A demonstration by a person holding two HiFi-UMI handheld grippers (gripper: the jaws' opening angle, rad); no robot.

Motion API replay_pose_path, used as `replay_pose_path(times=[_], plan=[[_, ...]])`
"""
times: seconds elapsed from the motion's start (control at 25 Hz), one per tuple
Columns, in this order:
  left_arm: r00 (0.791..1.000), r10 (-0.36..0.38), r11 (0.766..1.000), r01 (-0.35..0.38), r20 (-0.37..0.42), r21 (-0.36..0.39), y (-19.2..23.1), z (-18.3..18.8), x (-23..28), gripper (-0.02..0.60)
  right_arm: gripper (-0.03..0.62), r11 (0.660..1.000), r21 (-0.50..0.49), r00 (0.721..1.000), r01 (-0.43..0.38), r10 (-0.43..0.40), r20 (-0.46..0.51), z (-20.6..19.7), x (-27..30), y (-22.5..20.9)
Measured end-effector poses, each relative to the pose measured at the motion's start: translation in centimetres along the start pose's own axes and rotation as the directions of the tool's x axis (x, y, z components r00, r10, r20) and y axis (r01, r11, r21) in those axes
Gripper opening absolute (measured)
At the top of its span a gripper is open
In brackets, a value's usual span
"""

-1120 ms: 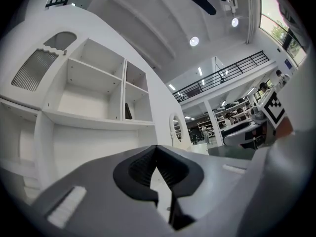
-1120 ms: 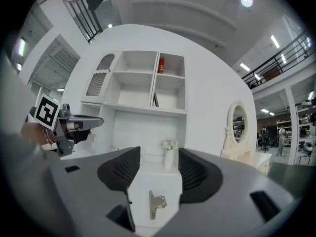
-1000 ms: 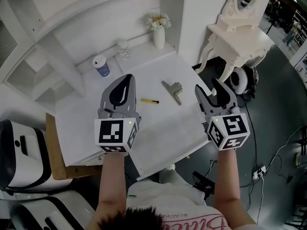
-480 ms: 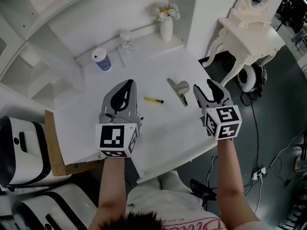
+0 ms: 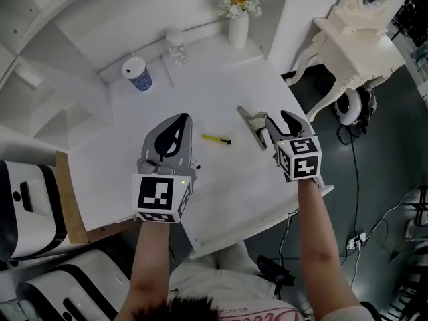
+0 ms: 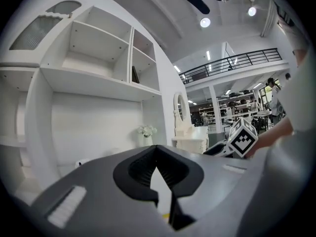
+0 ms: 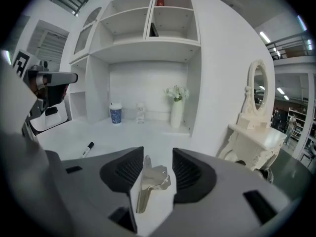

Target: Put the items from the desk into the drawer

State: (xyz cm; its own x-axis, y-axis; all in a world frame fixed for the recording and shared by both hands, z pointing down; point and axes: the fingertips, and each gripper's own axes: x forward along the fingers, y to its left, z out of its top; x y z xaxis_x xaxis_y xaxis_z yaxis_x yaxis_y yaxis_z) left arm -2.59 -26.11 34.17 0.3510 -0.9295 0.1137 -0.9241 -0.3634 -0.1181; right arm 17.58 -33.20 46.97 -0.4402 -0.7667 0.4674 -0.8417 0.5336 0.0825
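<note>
My right gripper (image 5: pixel 279 119) hangs low over the right side of the white desk (image 5: pixel 200 92). Its jaws stand apart and have just been closing in. The silver metal clip (image 7: pixel 150 181) lies flat on the desk between the two ribbed pads. Neither pad presses on it.

In the right gripper view, the clip's long axis runs almost straight along the line of my jaws. Its narrow end points away from me toward the back wall, and its broader folded part faces the right-hand pad. In the head view, the clip slants from upper left to lower right.

My left gripper (image 5: pixel 178 119) is held above the middle of the desk. Its jaw tips are together and nothing is between them.

Between the two grippers lies a yellow pen (image 5: pixel 215 139), nearly crosswise in the head view, its black tip toward the clip.

At the back of the desk stand a paper cup (image 5: pixel 138 73) with a blue printed band and a white vase (image 5: pixel 239 29) of flowers. The cup's print is too small to read. The only clear markings are the black-and-white squares on the left cube (image 5: pixel 160 196) and the right cube (image 5: pixel 298 158).
</note>
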Motion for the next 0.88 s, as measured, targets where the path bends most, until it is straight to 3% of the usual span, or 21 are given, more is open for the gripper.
replay_pose_path(times=[0.44,0.88], plan=[[0.999,0.020,1.000,-0.020,-0.040,-0.008,1.5,-2.1,0.6,0.009,0.186,0.996,0.070,0.978,-0.048,0.061,-0.199,-6.6,6.4,-0.7],[0.996,0.075,0.997,-0.076,-0.049,-0.012,3.5,-2.6,-0.9,0.009,0.147,0.987,0.112,0.954,-0.118,0.144,-0.262,-7.8,8.6,-0.4]])
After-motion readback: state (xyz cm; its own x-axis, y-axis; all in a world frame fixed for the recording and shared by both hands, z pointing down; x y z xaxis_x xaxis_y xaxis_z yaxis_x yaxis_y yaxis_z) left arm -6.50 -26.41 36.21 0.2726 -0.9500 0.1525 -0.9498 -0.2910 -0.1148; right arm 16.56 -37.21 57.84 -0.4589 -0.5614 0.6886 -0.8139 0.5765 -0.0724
